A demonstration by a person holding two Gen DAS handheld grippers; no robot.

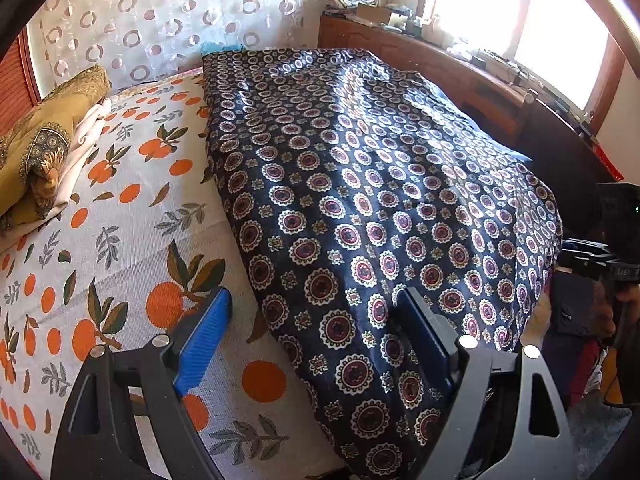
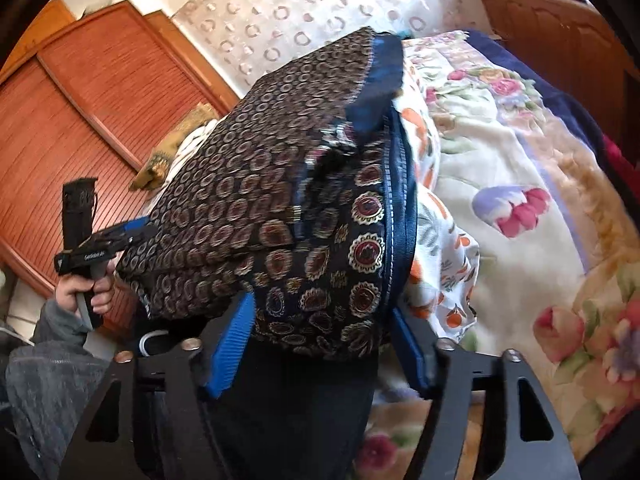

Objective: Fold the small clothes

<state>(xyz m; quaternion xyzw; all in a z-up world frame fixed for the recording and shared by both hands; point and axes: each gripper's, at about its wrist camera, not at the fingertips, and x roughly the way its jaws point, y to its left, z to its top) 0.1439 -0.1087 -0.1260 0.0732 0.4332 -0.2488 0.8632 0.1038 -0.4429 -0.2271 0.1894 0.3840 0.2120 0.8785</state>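
Note:
A dark cloth with round medallion prints (image 1: pixel 360 208) lies spread over the right half of the bed, on an orange-print sheet (image 1: pixel 120 240). My left gripper (image 1: pixel 316 304) is open and hovers over the cloth's near left edge; one blue pad is over the sheet, the other over the cloth. In the right wrist view the cloth's blue-hemmed corner (image 2: pixel 320 248) hangs over the bed's edge. My right gripper (image 2: pixel 320 312) straddles this bunched corner. Its blue pads (image 2: pixel 236 344) stand close on either side, without a clear pinch. A hand holds the left gripper (image 2: pixel 100 248) at the far left.
A folded mustard cloth on pale ones (image 1: pixel 44 152) lies at the bed's far left. A wooden headboard shelf with clutter (image 1: pixel 460 60) runs under the window. A floral blanket (image 2: pixel 520 200) lies to the right of the cloth. A wooden wardrobe (image 2: pixel 80 120) stands behind.

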